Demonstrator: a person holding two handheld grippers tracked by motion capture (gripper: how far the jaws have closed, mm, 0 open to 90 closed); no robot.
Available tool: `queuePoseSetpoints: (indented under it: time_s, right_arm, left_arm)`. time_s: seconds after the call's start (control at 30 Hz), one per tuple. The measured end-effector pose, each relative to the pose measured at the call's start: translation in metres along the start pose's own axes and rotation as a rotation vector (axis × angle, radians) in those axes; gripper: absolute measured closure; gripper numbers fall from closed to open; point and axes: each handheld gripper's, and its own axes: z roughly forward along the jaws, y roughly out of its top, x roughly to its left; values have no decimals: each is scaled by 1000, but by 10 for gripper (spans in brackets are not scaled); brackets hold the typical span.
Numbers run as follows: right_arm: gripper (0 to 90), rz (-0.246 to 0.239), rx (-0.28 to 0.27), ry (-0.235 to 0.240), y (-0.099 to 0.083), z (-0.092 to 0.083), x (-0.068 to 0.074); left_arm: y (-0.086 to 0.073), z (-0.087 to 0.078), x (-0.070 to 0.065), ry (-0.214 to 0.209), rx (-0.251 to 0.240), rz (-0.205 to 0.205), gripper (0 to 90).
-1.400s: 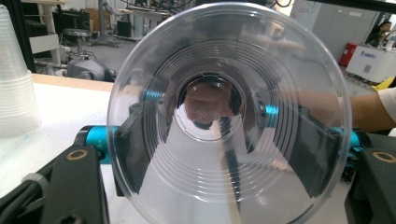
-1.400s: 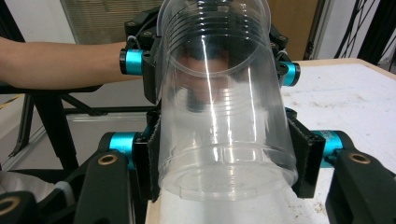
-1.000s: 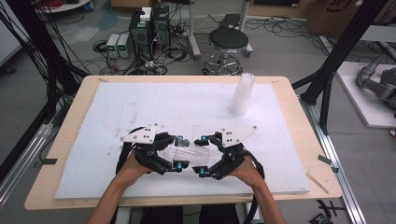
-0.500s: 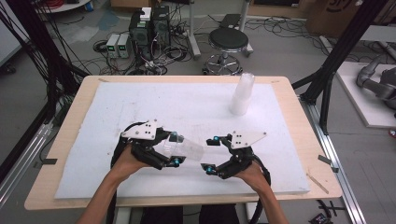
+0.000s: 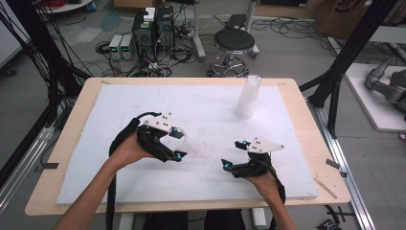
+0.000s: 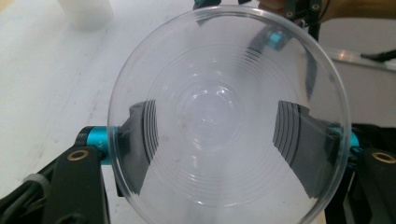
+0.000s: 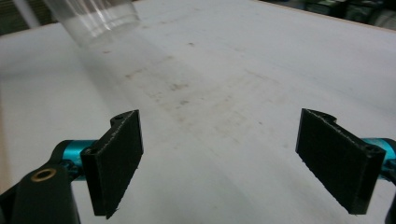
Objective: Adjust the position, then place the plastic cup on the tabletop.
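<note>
Since 1 second ago the 2 grippers have parted, the left gripper (image 5: 173,143) carrying off 1 clear cup (image 6: 229,116) clamped between its jaws above the white board (image 5: 210,103), while the right gripper (image 5: 237,153) rests open and empty, so the cup looks freed for placing near the stack (image 5: 248,96).

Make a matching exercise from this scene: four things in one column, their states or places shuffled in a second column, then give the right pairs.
Things:
1. left hand-held gripper
2. right hand-held gripper
3. stack of clear cups
4. stool

States or places:
A. on the floor beyond the table
B. jaws wide apart with nothing between them
C. standing upright at the far right of the white board
D. shut on a single clear cup

Pairs: 1-D, 2-B, 3-C, 4-A
</note>
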Motion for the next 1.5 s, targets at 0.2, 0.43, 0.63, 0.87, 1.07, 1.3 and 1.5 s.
queuePoseSetpoints:
  time_s: [0.2,0.43,0.63,0.87,1.07,1.3,1.5]
  right_arm:
    - [150,36,6,-102,-11,-1,-7]
    - [150,57,1,-127,-17,-1,-11]
    - [150,74,7,-119,-23,1,-12]
    - [150,81,0,-127,-25,0,-13]
    - [150,84,5,-124,-25,0,-13]
    - [150,83,5,-124,-25,0,-13]
    - [150,85,5,-125,-25,0,-13]
  left_arm:
    - [9,-1,9,-26,111,4,303]
    - [11,2,14,-22,164,4,303]
    - [11,2,15,-25,164,-3,304]
    - [11,1,13,-18,162,-2,305]
    - [11,3,14,-18,168,4,306]
    - [11,3,15,-17,172,-2,306]
    - [11,3,15,-8,181,0,307]
